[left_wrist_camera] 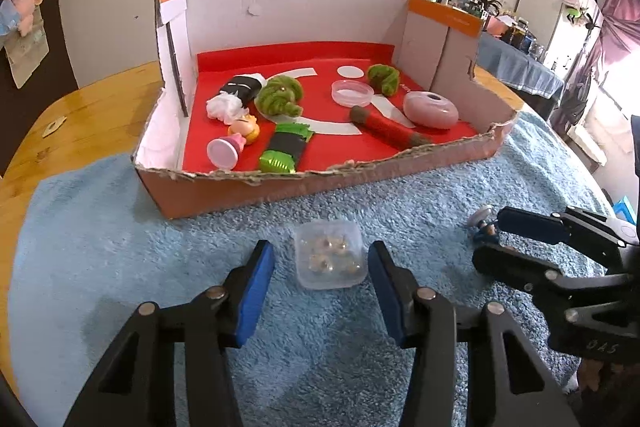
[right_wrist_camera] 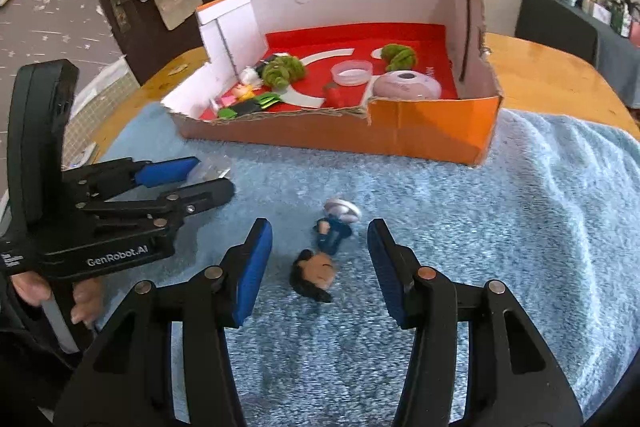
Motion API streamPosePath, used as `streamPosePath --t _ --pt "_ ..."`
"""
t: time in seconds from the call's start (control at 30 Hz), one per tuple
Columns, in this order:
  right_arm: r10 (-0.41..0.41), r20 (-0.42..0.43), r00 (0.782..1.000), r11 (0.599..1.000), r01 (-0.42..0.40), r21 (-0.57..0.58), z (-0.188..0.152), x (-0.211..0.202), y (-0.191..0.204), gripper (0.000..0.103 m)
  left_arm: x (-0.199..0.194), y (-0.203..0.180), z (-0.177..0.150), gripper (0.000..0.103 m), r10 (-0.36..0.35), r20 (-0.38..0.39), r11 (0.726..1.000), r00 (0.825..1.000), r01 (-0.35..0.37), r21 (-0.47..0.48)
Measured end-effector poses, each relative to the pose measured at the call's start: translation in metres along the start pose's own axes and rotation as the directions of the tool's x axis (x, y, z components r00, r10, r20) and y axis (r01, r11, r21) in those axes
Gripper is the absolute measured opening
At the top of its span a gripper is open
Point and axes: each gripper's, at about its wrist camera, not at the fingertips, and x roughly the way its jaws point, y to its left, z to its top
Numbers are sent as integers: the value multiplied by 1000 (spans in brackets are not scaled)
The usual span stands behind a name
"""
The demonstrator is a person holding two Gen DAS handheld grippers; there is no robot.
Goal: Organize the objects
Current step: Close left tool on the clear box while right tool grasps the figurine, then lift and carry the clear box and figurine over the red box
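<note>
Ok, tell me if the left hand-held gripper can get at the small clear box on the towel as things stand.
Probably yes. The left hand-held gripper has the small clear box lying between its open fingers on the blue towel, with nothing on top or in front. The right hand-held gripper is off to the side, over the toy figure.

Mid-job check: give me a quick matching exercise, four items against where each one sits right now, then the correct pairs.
Items:
1. clear plastic case
2. dark-haired figurine
3. pink ring
4. green pipe-cleaner bundle

Places:
A. on the blue towel, between the right tongs' fingers
B. in the cardboard box, far right corner
C. on the blue towel, between the left tongs' fingers
D. in the cardboard box, right side, nearer the torn front edge

Pairs: 1-C, 2-A, 3-D, 4-B
</note>
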Motion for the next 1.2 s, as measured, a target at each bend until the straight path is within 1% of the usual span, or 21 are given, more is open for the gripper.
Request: streamPosePath --t 0.07,0.1,0.17,0.23,0.3,0.33,0.53,0.83,1.07,1.2 --pt "-10 -4 1000 1000 10 -1 -2 2 0 47 1 -2 0 52 11 3 1000 1000 -11 8" --pt "-26 1 1000 1000 26 -7 -2 2 0 38 1 -3 -1 51 16 5 1000 1000 -16 12" --pt "-24 5 1000 1000 24 -13 -3 2 0 30 1 -4 -1 45 25 10 1000 1000 -25 15" --pt "-28 11 1000 999 28 -19 -4 3 1 29 1 -3 -1 36 25 13 1000 1000 -25 5" --pt "-30 10 999 999 31 -38 -4 4 5 23 1 -2 -1 36 20 15 1000 1000 -20 -4" --pt "-32 12 999 999 33 -44 -4 4 6 21 1 -1 -1 36 17 16 1000 1000 -17 -7" --pt "-9 25 1000 999 10 -38 -1 -3 3 21 -11 2 -2 36 -10 29 1000 1000 11 -29" --pt "31 109 994 997 -23 -72 18 -37 10 21 -51 -4 6 36 -29 116 1000 993 30 -8" --pt "45 107 993 996 -36 -84 20 -39 15 21 -58 -6 7 36 -38 125 999 991 39 -5" --pt "56 114 992 995 -46 -94 25 -43 17 21 -64 -8 14 36 -52 134 999 990 52 0"
